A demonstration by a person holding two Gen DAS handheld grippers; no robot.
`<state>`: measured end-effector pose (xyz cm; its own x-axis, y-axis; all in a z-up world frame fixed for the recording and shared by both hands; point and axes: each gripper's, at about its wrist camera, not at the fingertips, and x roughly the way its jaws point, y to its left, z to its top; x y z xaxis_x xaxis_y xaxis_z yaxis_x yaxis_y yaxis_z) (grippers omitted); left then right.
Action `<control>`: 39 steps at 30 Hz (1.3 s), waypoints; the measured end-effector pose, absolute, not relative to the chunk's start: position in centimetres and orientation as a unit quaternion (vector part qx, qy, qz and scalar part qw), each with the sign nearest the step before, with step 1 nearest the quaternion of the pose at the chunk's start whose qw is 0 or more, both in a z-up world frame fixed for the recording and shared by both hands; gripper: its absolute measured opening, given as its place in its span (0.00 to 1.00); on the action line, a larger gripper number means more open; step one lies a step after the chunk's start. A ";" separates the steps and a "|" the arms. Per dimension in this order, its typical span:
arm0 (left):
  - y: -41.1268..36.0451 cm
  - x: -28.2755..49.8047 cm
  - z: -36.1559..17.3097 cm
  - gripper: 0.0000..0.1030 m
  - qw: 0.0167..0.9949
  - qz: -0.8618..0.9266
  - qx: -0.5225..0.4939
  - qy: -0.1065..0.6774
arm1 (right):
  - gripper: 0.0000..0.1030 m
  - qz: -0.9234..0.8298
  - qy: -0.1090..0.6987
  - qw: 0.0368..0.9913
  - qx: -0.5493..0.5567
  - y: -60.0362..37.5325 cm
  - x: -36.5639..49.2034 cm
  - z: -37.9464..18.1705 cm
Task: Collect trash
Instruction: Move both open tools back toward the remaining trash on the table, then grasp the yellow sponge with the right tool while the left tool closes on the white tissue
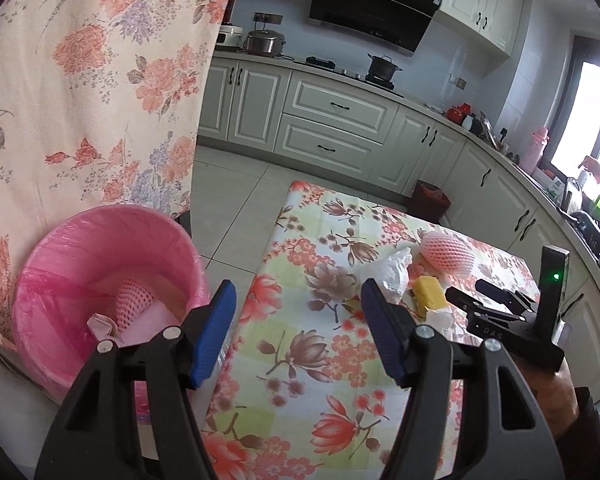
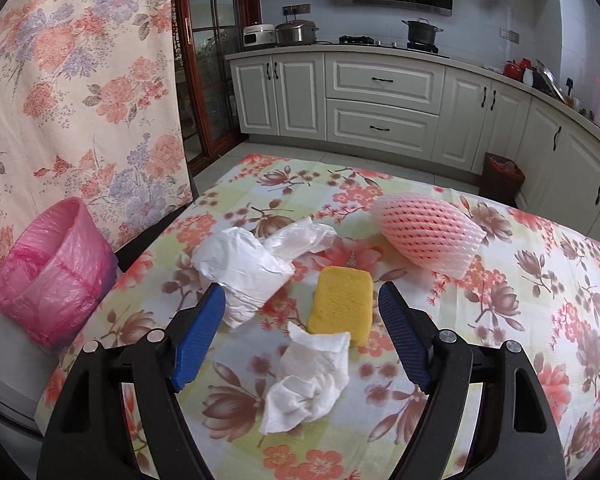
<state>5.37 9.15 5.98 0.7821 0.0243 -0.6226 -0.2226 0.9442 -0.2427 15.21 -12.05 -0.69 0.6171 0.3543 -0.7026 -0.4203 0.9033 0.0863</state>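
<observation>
Left gripper (image 1: pixel 298 320) was held spread, empty, beside bin (image 1: pixel 100 280). Right gripper (image 2: pixel 302 328) was held spread, empty, above tissue (image 2: pixel 308 380) and sponge (image 2: pixel 340 304) on worktop (image 2: pixel 520 320).

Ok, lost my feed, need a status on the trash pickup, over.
Both grippers open, empty: left, right. Tissue, plastic wrap, sponge, foam net still on table. Bin unobstructed.

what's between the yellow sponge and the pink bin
In the right wrist view, a crumpled white plastic bag lies on the tablecloth between the yellow sponge and the pink bin.
</observation>
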 end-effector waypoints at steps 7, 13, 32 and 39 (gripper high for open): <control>6.2 7.3 4.8 0.61 0.929 0.037 -0.143 0.340 | 0.73 0.206 0.412 0.886 -0.041 -12.9 17.4 -3.0; 4.4 8.8 3.7 0.61 0.925 0.017 -0.139 0.354 | 0.71 0.209 0.431 0.877 -0.041 -12.7 19.0 -4.3; 1.0 11.8 0.9 0.61 0.914 -0.026 -0.134 0.383 | 0.47 0.226 0.470 0.852 -0.043 -12.1 21.7 -7.1; -0.2 13.2 -0.6 0.61 0.907 -0.043 -0.137 0.395 | 0.44 0.225 0.454 0.862 -0.030 -13.4 21.6 -6.4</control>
